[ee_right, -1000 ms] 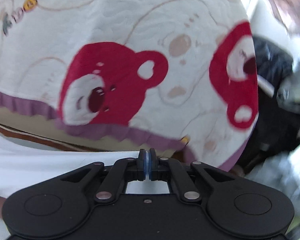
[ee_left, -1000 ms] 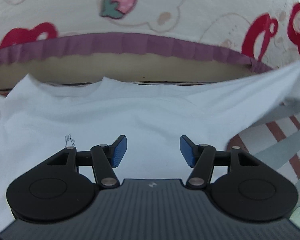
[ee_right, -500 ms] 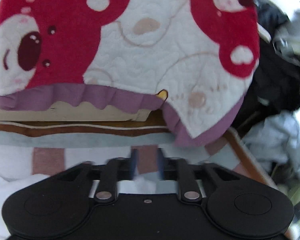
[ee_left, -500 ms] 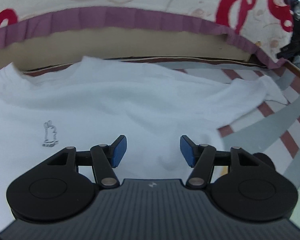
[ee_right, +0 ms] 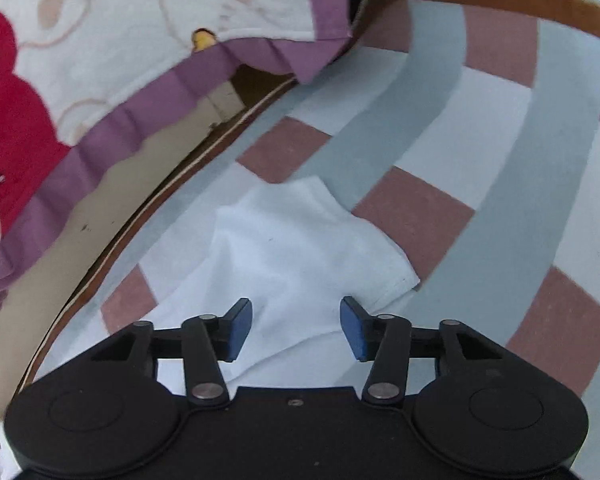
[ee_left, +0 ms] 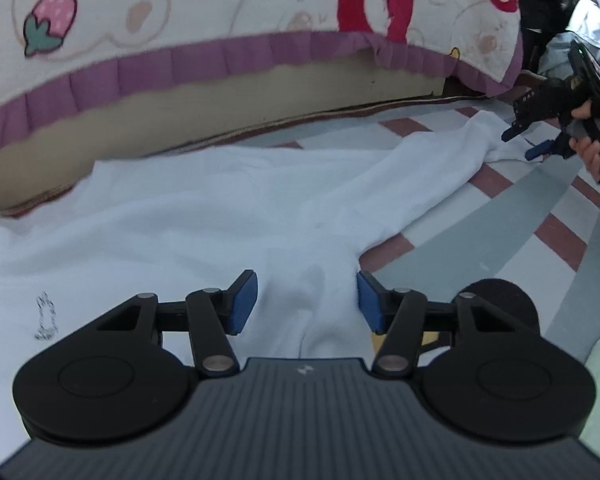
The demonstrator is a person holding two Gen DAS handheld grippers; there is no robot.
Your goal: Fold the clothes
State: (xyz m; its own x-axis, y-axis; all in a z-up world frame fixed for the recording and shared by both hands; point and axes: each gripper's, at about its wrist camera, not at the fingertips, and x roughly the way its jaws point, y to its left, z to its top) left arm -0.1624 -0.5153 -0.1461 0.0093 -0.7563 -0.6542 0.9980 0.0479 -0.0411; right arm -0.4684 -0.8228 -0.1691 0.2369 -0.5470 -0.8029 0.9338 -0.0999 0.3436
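Obstacles: quilted bear-print blanket [ee_left: 204, 20] overhanging the far side, white T-shirt [ee_left: 204, 216] spread across the middle, its sleeve [ee_right: 300, 240] reaching right; free passage: bare striped mat [ee_right: 499, 168] right of the sleeve.

Left gripper [ee_left: 305, 306]: black linkage arms with silver pivot screws, blue pads [ee_left: 243, 305], ribbed dark grey housing bearing a small white logo. Right gripper [ee_right: 296, 330]: identical black linkage, blue pads, smooth black housing with one central screw.
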